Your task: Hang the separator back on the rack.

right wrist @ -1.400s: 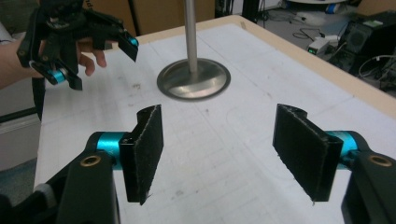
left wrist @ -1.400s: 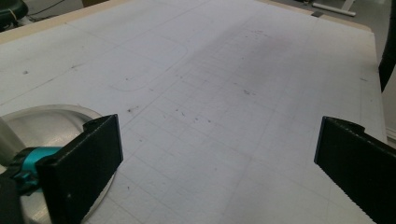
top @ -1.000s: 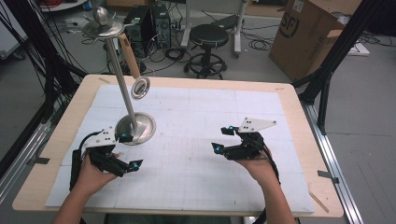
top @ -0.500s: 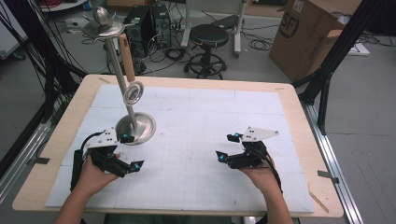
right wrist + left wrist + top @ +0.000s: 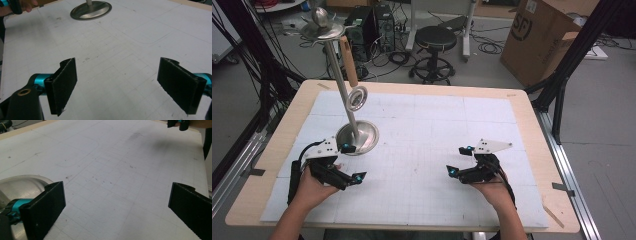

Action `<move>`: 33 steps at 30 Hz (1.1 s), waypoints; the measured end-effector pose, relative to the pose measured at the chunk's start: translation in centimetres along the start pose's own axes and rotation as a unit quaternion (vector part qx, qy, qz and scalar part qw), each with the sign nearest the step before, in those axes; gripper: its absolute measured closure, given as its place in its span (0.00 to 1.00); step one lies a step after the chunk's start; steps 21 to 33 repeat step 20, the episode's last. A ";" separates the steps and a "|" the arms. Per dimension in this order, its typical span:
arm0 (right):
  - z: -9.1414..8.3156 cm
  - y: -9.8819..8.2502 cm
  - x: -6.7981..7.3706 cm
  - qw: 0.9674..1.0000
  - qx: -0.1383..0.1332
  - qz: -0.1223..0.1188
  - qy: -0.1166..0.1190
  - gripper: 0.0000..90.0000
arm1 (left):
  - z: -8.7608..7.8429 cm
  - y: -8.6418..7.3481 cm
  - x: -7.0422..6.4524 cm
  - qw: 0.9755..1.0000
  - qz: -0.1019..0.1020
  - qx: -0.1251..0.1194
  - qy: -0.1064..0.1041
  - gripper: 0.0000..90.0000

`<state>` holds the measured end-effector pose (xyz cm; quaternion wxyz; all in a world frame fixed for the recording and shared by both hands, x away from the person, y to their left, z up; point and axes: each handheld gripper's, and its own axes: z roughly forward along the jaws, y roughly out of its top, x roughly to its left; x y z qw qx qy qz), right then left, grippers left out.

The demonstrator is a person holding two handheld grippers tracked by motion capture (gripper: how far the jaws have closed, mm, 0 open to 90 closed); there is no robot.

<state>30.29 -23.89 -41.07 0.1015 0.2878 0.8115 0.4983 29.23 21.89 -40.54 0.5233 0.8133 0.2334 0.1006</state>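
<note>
The left gripper [image 5: 352, 162] is resting low over the white grid mat [image 5: 422, 150] at roughly 8 o'clock on the table [image 5: 522, 107], held in the person's left hand [image 5: 312, 187]. Its jaws are standing wide apart with nothing between them; in the left gripper view [image 5: 116, 205] only bare mat is lying between the two black pads. One jaw tip is sitting just beside the round base of the metal stand [image 5: 357, 137], and whether it is touching the base cannot be told.

The metal stand is standing at about 10 o'clock on the mat, its pole leaning up toward the far left edge. A shallow dish [image 5: 322, 31] with a small ball [image 5: 320, 15] is topping the pole, a metal ring [image 5: 357, 96] is sitting partway up it, and a wooden handle [image 5: 348, 61] is showing beside it. In the right gripper view the base [image 5: 90, 10] is lying at 12 o'clock, well apart from the jaws.

The right gripper [image 5: 458, 161] is sitting at about 4 o'clock on the mat in the right hand [image 5: 492, 187]. Its jaws have just been opening and are released, with nothing between them [image 5: 117, 85].
</note>
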 end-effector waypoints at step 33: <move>0.1 -0.8 -0.1 1.000 0.013 0.006 0.003 0.17 | 0.4 0.1 0.1 1.000 0.000 -0.002 -0.003 0.02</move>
